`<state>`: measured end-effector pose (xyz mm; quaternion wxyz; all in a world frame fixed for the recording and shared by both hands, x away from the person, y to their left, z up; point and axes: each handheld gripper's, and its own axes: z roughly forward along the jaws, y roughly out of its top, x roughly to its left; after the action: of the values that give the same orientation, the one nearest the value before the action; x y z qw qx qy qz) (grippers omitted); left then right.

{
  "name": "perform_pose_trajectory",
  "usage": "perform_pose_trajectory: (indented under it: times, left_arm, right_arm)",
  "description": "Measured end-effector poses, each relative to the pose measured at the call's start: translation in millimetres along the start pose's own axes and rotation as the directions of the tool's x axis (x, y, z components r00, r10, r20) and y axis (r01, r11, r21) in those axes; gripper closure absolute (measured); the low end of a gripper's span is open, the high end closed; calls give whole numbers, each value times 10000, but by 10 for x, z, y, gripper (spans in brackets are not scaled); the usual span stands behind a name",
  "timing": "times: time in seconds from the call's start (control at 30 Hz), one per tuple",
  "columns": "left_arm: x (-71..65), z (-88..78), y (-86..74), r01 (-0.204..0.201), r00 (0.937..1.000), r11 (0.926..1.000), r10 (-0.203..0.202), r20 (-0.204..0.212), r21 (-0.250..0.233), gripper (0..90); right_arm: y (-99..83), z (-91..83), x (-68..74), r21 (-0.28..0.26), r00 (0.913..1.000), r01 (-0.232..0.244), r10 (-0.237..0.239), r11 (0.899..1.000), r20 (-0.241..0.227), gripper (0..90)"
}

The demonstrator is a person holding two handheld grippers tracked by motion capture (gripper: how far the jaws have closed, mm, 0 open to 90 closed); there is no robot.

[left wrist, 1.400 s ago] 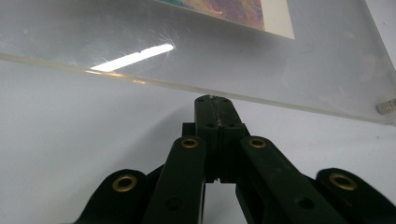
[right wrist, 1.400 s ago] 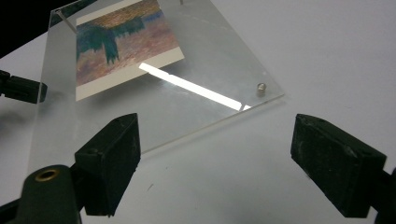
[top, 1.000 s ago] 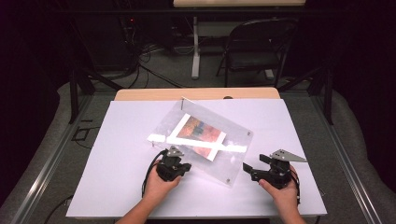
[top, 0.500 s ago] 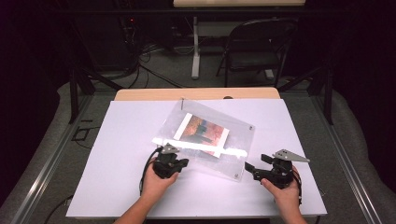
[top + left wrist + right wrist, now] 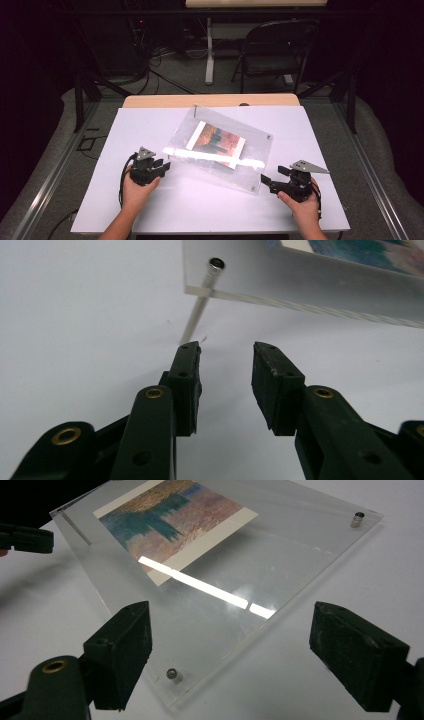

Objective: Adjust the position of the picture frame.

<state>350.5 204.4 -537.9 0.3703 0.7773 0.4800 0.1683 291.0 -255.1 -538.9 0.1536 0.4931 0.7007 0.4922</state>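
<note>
My left gripper (image 5: 161, 165) sat just off the left edge of the clear acrylic picture frame (image 5: 220, 150), its fingers (image 5: 186, 385) having just opened partway with nothing between them, a corner and its metal pin (image 5: 216, 263) just ahead of the tips. The frame lay on the white worktop (image 5: 150, 210), mid-table, a reddish print (image 5: 216, 141) inside. On the right, my right gripper (image 5: 266, 181) had its fingers (image 5: 120, 652) spread wide, straddling the frame's near corner without pressing on it.
</note>
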Motion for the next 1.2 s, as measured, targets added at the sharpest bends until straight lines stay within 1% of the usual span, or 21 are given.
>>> perform_pose_trajectory:
  times: [0.17,0.23,0.3,0.37,0.47,0.5,0.6,0.63,0.67,0.8,0.9,1.0,1.03,1.07,1.1,1.13,1.17,1.2]
  left_arm:
    - [69,138,45,-116,9997,9998,118,-196,139,643]
    - [98,211,78,-59,9998,9998,62,-167,195,659]
    - [118,249,108,-56,9999,9997,59,-127,255,672]
    - [123,265,120,-23,9999,9998,26,-163,184,684]
    - [148,301,155,-98,9999,9998,99,-90,173,698]
    - [158,330,163,30,10000,9999,-31,34,137,709]
    - [160,360,168,21,10000,10000,-21,81,98,720]
    - [160,380,176,60,9998,9999,-63,214,124,734]
    - [160,380,176,60,9998,9999,-63,214,124,741]
    - [157,417,185,-36,9997,9999,33,227,132,756]
    - [156,430,184,-144,9997,9999,142,207,52,763]
    - [175,427,186,-161,9992,9998,158,379,68,765]
    - [182,428,186,-185,9989,9998,182,436,53,764]
    - [192,426,187,-248,9984,9997,244,513,65,766]
    - [191,426,189,-286,9983,9996,282,519,72,769]
    - [194,423,192,-322,9976,9995,318,611,60,775]
    - [191,423,193,-269,9973,9996,266,689,33,795]
    - [182,422,192,-283,9977,9996,281,616,25,796]
  right_arm:
    - [-3,-1,-13,-69,9999,-101,101,9999,-58,170]
    - [-3,-3,-18,-67,9999,-110,109,9999,-62,171]
    - [-3,-4,-18,-73,9999,-118,118,9999,-79,172]
    - [-3,-4,-17,-72,9999,-123,122,9999,-89,172]
    - [-4,-3,-15,-66,9999,-95,94,9999,-109,174]
    - [-4,-1,-13,-61,9999,-97,97,9999,-109,174]
    - [-5,-1,-13,-65,9999,-83,82,9999,-99,174]
    - [-5,-3,-10,-51,9999,-94,93,9999,-86,175]
    - [-5,-3,-10,-51,9999,-94,93,9999,-86,175]
    - [-4,-4,-9,-72,10000,-3,2,10000,-64,183]
    - [-3,-6,-5,-68,10000,8,-8,10000,-56,187]
    - [0,-9,3,-92,10000,99,-99,9999,-9,187]
    - [5,-10,10,-121,9997,231,-231,9997,11,188]
    - [13,-14,37,-172,9991,420,-420,9990,-10,211]
    - [15,-17,52,-187,9987,508,-509,9985,-34,230]
    - [17,-16,66,-239,9982,592,-594,9980,-89,243]
    - [18,-16,83,-217,9979,621,-624,9978,-164,273]
    - [18,-10,95,-164,9966,743,-748,9971,-350,339]
